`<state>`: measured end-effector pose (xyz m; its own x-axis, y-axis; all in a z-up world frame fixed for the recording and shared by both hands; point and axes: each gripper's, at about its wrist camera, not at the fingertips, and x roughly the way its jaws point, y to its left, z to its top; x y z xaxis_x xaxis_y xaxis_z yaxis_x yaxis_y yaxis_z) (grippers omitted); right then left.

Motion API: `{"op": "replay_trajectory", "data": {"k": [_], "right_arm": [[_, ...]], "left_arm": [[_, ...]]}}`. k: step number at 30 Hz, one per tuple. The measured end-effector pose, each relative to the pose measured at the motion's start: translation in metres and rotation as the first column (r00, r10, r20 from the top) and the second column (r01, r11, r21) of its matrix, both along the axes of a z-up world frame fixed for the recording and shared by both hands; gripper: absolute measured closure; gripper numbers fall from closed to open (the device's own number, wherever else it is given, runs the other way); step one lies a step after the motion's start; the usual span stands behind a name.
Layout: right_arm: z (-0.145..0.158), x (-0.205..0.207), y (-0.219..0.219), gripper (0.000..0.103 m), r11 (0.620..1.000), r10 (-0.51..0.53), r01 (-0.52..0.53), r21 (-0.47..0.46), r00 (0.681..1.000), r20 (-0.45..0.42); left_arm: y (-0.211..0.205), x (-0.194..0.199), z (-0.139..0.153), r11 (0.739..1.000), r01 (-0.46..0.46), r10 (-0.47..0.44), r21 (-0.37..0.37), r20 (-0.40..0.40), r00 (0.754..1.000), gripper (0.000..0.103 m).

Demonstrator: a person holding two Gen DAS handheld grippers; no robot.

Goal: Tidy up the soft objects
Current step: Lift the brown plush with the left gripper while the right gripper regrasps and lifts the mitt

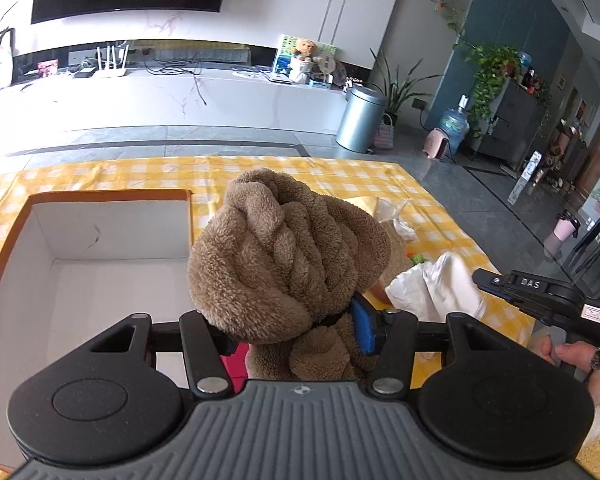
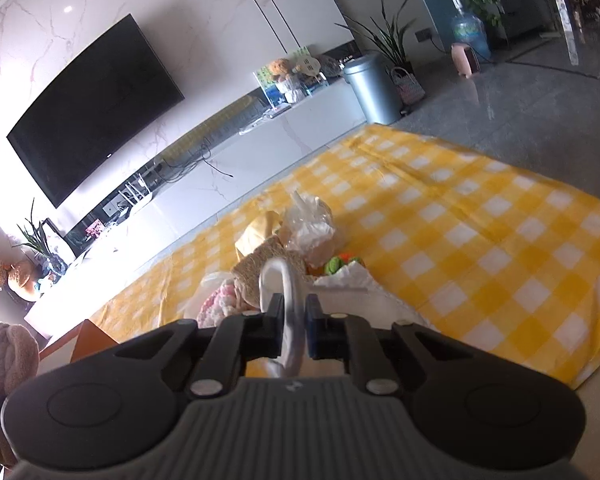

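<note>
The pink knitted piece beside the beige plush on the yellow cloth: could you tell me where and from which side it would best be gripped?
Probably its upper, rounded edge. The pink knitted piece lies low on the checked cloth, crowded by the beige plush on its right and a clear bag behind it. Coming from above, on its near-left side, looks least obstructed; its full shape is hidden by the tongs.

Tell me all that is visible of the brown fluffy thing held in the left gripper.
The brown plush item looks like thick, twisted fleece, bunched into a rounded lump. The left gripper clamps its lower part, and more fleece hangs below. It is lifted beside the open white box, above the yellow checked cloth.
</note>
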<state>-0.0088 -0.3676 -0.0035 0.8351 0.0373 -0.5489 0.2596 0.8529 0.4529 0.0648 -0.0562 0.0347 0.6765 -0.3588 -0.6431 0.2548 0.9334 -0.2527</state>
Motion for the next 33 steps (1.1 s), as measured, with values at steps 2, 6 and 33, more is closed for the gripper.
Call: {"op": "replay_trajectory", "data": {"k": [2,6,33], "right_arm": [[0.007,-0.002,0.003,0.095,1.0,0.012,-0.011,-0.014,1.0,0.012],[0.005,0.006,0.005,0.098,0.999,0.001,-0.002,-0.045,0.999,-0.043],[-0.071,0.061,0.05,0.06,0.98,-0.007,-0.086,-0.18,0.886,-0.463]], "left_arm": [[0.01,-0.001,0.001,0.999,-0.032,0.032,-0.021,-0.001,1.0,0.042],[0.02,-0.006,0.005,0.998,-0.047,0.047,-0.053,0.007,0.999,0.042],[0.047,-0.018,-0.009,0.995,0.002,-0.003,-0.097,-0.007,1.0,0.042]]}}
